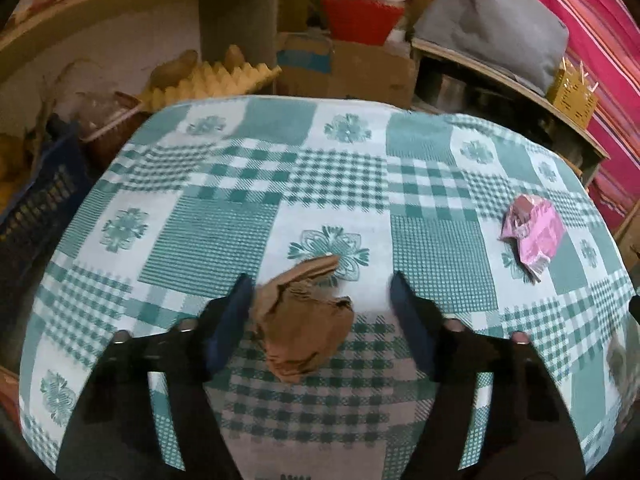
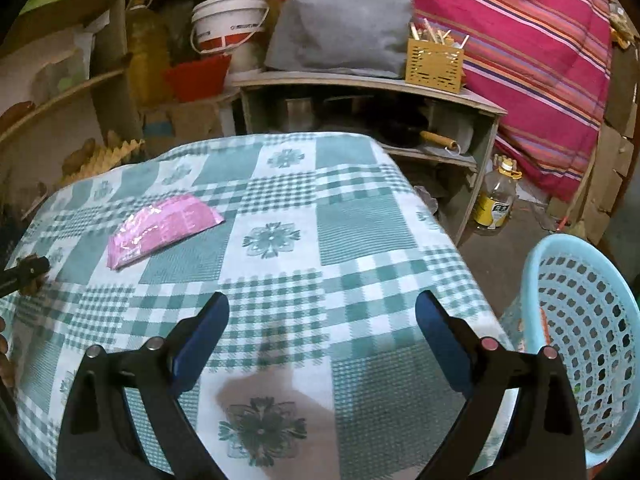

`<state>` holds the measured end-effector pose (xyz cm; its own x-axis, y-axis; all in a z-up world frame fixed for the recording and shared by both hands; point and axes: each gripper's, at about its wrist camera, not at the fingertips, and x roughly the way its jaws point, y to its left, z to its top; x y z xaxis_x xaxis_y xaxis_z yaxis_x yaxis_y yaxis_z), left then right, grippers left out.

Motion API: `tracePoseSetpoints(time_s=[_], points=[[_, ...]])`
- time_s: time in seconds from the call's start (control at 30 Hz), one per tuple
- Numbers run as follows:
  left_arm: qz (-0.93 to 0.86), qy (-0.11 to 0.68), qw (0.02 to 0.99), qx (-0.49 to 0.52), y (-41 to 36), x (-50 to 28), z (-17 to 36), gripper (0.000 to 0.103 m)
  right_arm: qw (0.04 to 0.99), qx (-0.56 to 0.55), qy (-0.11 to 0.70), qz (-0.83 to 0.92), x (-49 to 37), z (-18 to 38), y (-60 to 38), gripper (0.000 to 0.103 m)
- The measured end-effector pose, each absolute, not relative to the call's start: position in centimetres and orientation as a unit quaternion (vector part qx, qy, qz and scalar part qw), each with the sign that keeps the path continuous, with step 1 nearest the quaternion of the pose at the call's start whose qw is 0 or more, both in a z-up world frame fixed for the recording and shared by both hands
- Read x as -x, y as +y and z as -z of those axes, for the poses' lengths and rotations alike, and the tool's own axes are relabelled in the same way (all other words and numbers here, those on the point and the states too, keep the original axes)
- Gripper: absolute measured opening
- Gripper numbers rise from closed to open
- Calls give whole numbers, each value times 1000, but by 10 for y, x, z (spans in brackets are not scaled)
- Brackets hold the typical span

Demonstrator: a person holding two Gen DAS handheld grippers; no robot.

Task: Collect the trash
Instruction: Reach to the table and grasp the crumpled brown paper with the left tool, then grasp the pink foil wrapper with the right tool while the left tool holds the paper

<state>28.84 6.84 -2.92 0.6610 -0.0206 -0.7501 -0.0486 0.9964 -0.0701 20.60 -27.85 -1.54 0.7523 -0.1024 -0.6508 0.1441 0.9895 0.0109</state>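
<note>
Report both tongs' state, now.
Left tongs: open, astride crumpled brown paper, not gripping.
Right tongs: open, empty.

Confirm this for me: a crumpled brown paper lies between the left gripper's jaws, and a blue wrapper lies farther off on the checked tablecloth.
Wrong colour: the wrapper is pink, as the left wrist view shows. The crumpled brown paper does lie between the left gripper's jaws, on the checked tablecloth.
</note>
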Motion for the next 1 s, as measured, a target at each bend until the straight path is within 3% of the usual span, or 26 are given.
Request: tracePoseSetpoints(time_s=[0.1, 0.73, 1.0], points=[[0, 413, 910, 40, 68, -287, 30, 39, 935, -20, 348, 63, -207, 16, -272, 92], [35, 350, 935, 47, 58, -264, -12, 39, 919, 8, 393, -27, -264, 12, -189, 92], [15, 341, 938, 62, 78, -262, -20, 39, 911, 86, 402, -40, -278, 28, -127, 92]])
